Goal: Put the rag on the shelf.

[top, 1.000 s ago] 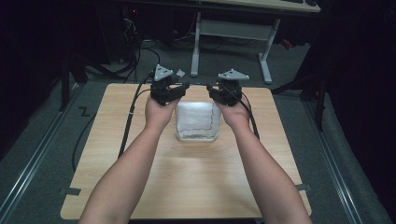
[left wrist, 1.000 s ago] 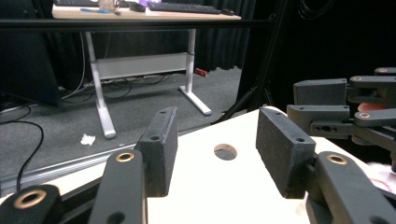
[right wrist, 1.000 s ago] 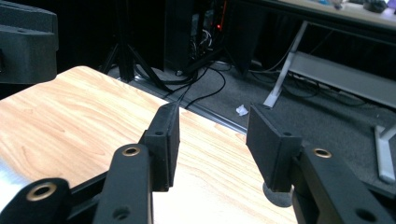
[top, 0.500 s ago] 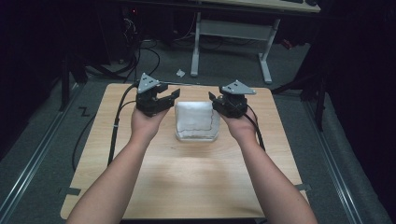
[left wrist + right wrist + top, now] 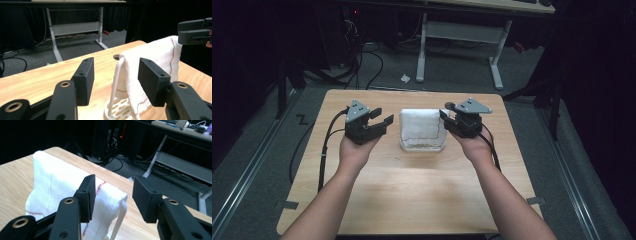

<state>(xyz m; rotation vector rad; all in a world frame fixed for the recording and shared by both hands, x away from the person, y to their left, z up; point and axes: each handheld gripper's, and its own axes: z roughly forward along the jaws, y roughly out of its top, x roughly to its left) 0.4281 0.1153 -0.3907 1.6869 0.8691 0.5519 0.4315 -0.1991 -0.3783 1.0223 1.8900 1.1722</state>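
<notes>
A white towel (image 5: 422,129) with thin red stitching hangs over a white plastic rack (image 5: 424,146) in the middle of the wooden table (image 5: 412,195). My left gripper (image 5: 381,117) hovers just left of the towel, jaws open and pointing at it. In the left gripper view my left gripper (image 5: 117,75) has nothing between its pads, with the towel (image 5: 155,56) and the rack's bar (image 5: 116,80) just beyond. My right gripper (image 5: 444,114) is at the towel's right edge. In the right gripper view my right gripper (image 5: 113,192) stands open over the corner of the towel (image 5: 57,182).
Beyond the table's far edge stand a desk frame (image 5: 459,32) and tangled floor cables (image 5: 362,55). A paper scrap (image 5: 404,78) lies on the floor. A round hole (image 5: 115,57) marks the tabletop behind the rack. Each gripper's cable trails back along its forearm.
Both hands have drawn apart from the towel's far edge: the left gripper went left and toward me, the right went right. Both stayed open, and the towel has not moved.
</notes>
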